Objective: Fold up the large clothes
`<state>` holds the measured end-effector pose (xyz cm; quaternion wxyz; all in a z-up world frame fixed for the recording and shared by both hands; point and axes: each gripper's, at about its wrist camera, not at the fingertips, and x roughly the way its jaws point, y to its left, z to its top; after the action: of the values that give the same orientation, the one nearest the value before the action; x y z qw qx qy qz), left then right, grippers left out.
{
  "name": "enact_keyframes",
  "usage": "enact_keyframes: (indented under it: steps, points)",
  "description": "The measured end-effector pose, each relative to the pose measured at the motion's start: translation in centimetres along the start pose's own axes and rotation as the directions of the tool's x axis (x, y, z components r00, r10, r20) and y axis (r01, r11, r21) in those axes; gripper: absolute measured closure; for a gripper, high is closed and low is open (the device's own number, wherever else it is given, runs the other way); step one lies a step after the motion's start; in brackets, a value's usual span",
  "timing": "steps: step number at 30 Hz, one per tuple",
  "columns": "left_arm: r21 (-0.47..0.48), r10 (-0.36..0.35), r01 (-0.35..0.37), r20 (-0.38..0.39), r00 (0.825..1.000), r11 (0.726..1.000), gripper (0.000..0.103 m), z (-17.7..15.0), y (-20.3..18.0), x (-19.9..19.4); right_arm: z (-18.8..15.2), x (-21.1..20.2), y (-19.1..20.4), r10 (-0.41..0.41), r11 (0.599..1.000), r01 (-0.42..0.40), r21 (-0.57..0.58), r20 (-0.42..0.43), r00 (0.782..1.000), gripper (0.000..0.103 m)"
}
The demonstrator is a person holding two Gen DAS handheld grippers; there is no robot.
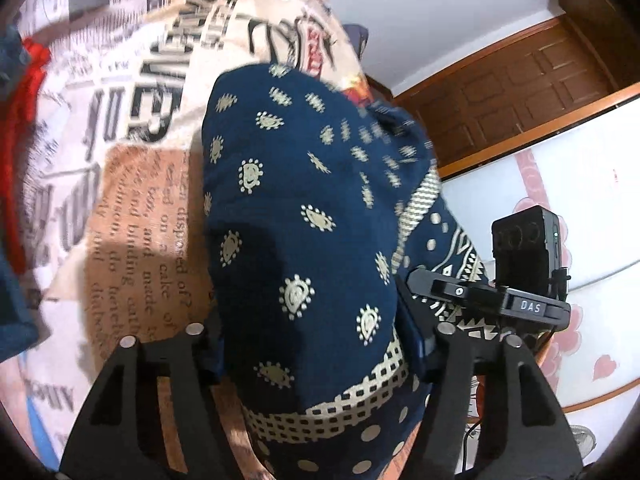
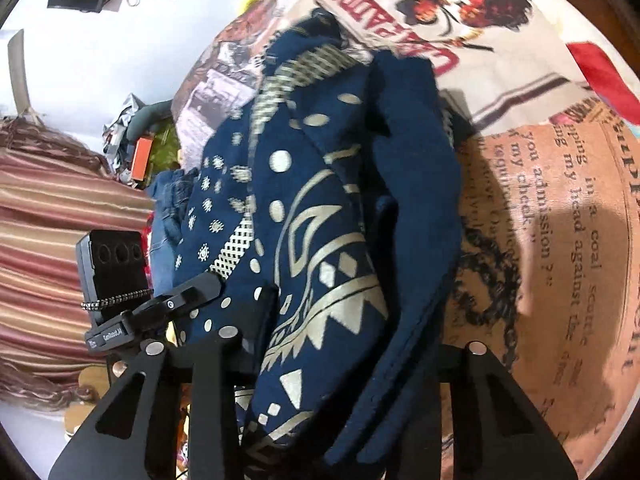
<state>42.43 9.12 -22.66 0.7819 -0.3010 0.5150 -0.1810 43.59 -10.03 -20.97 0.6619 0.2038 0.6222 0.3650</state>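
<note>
A navy garment (image 1: 304,208) with a cream paisley and zigzag print lies bunched on the bed. In the left wrist view it fills the gap between the fingers of my left gripper (image 1: 314,344), whose pads press on its sides. In the right wrist view a thick fold of the same garment (image 2: 340,240) is pinched in my right gripper (image 2: 352,320); cloth drapes over and hides the right-hand finger. The two tools sit side by side at the garment's near edge. The black camera block of the right tool (image 1: 524,248) shows beside the left one, and the left tool's block (image 2: 112,264) shows in the right wrist view.
The bed cover (image 1: 132,200) has a newspaper print. Red cloth (image 1: 24,92) and dark blue cloth lie at its left. Blue jeans (image 2: 168,208) and a striped fabric (image 2: 60,220) lie past the garment. A wooden door (image 1: 520,92) stands behind.
</note>
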Motion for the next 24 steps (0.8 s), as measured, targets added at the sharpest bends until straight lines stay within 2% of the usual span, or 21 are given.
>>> enact_keyframes:
  steps: [5, 9, 16, 20, 24]
  points:
    - [0.061, 0.001, -0.006, 0.086, 0.996, 0.998, 0.041, -0.1, -1.1, -5.4, 0.0, 0.0, 4.1, 0.020, 0.998, -0.018, -0.056, 0.033, 0.999, 0.072]
    - [0.107, -0.002, -0.017, 0.173, 0.985, 0.994, 0.041, -0.3, -1.5, -11.0, 0.6, -0.3, 8.2, 0.047, 0.991, -0.037, -0.131, 0.070, 0.996, 0.072]
    - [0.130, 0.015, -0.060, 0.323, 0.946, 0.990, 0.041, 0.4, 0.0, -19.7, 2.1, 1.7, 16.4, 0.119, 0.958, -0.089, -0.274, 0.096, 0.988, 0.072]
    - [0.112, 0.044, -0.096, 0.395, 0.918, 0.989, 0.041, 0.8, 2.9, -23.9, 3.1, 4.5, 20.0, 0.143, 0.936, -0.108, -0.336, 0.080, 0.986, 0.072]
    - [0.074, 0.078, -0.122, 0.442, 0.894, 0.990, 0.041, 1.2, 6.6, -26.5, 4.5, 9.0, 23.1, 0.163, 0.914, -0.135, -0.382, 0.041, 0.986, 0.072]
